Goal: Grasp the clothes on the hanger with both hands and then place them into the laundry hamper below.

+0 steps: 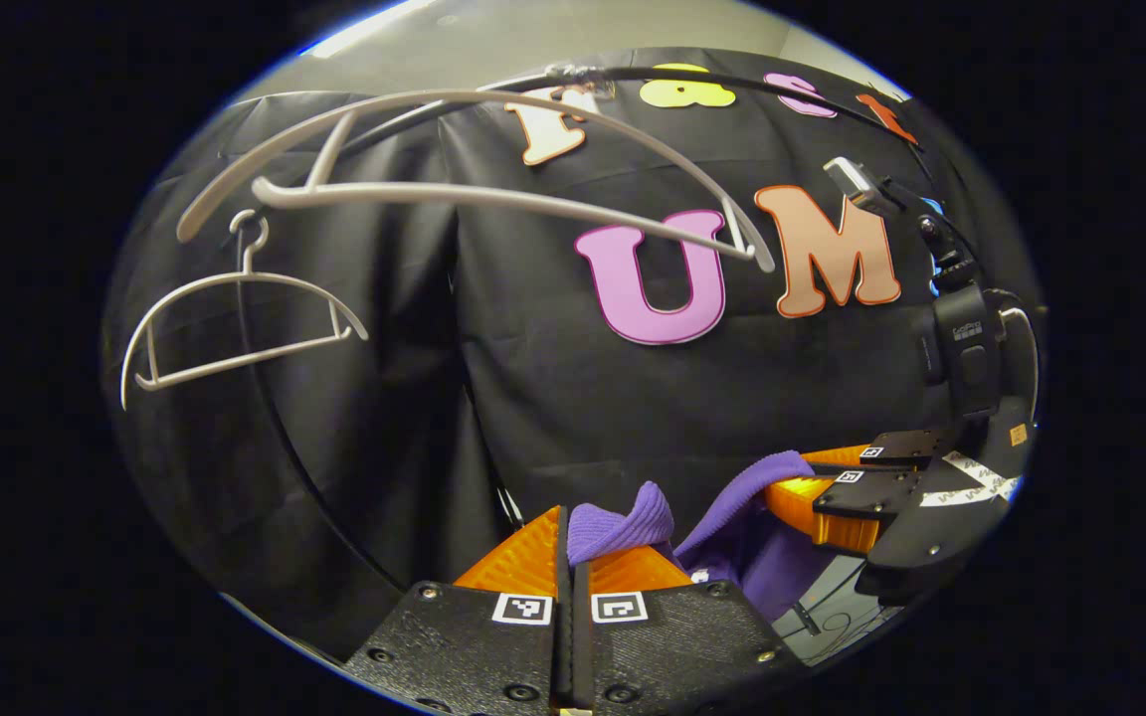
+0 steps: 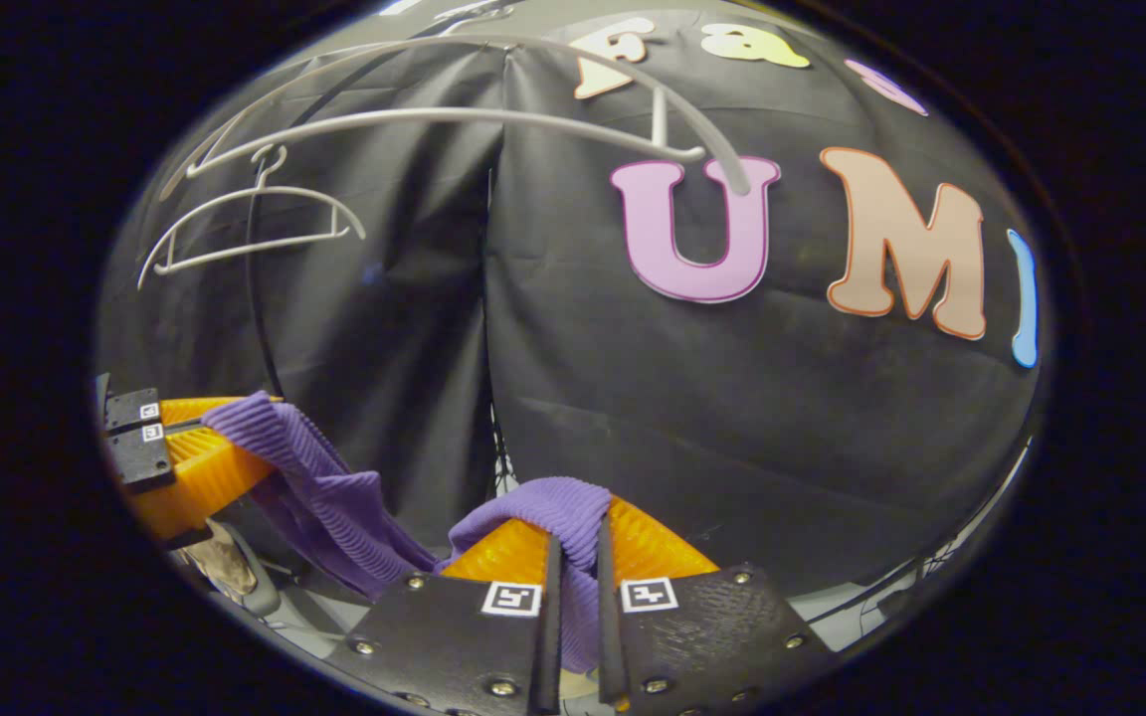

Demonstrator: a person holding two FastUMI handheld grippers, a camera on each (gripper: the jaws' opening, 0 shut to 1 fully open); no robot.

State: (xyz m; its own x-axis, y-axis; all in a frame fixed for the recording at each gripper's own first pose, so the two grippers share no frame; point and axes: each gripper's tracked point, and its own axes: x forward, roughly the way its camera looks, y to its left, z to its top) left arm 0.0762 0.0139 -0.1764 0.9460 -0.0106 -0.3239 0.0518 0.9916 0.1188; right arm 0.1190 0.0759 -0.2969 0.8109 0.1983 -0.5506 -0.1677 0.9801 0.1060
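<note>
Purple knit garment (image 2: 334, 497): pinched at one edge by left gripper (image 1: 570, 542), at another by right gripper (image 2: 573, 537); two bare white hangers (image 1: 235, 328) above

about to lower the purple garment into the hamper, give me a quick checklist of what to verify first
1. Left gripper pinching the purple garment: ok, fabric sits between its shut fingers.
2. Right gripper pinching the garment: ok, cloth bulges between its fingers.
3. Garment off the near hanger: ok, the hanger hangs bare above.
4. Cloth clear of the far small hanger: ok, well apart.
5. Laundry hamper position below: cannot tell.
6. Loose cloth hanging between the grippers free of snags: cannot tell.
</note>
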